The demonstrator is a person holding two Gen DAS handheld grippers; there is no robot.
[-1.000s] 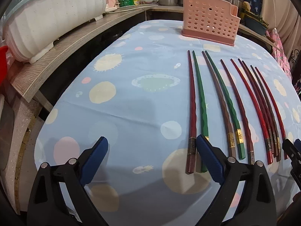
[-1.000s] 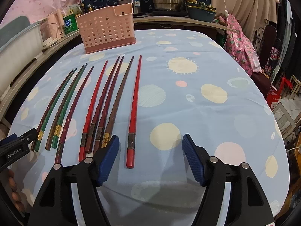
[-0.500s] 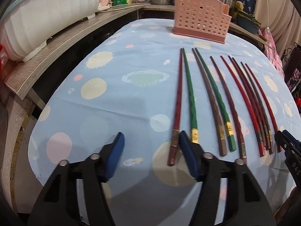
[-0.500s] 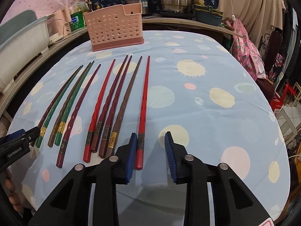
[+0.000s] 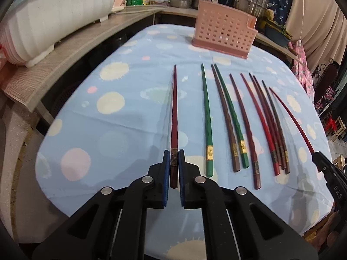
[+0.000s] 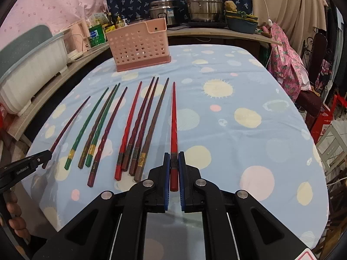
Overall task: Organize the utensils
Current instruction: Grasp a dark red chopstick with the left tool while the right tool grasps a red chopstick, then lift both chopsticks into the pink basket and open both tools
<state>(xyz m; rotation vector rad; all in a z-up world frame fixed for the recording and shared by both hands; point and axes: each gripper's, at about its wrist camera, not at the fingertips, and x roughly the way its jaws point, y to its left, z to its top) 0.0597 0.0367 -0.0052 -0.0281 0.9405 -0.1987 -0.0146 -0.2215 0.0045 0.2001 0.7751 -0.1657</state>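
Clamped between my left gripper's (image 5: 174, 162) blue pads is the thick end of a dark maroon chopstick (image 5: 174, 117), its tip pointing away toward the far side of the table. On my right gripper (image 6: 174, 162) the jaws are likewise pinched on the butt of a bright red chopstick (image 6: 173, 125), which also runs straight away from me. Between those two held sticks, the remaining chopsticks (image 6: 121, 127) lie side by side on the blue dotted tablecloth (image 6: 238, 86): a green one (image 5: 207, 125) nearest my left grip, then a brown and green pair, then several red and dark ones bunched close together. Beyond their tips, at the far end of the table, stands the pink perforated utensil holder (image 5: 223, 29), upright. Steel pots (image 6: 203, 5) sit on the counter behind it.
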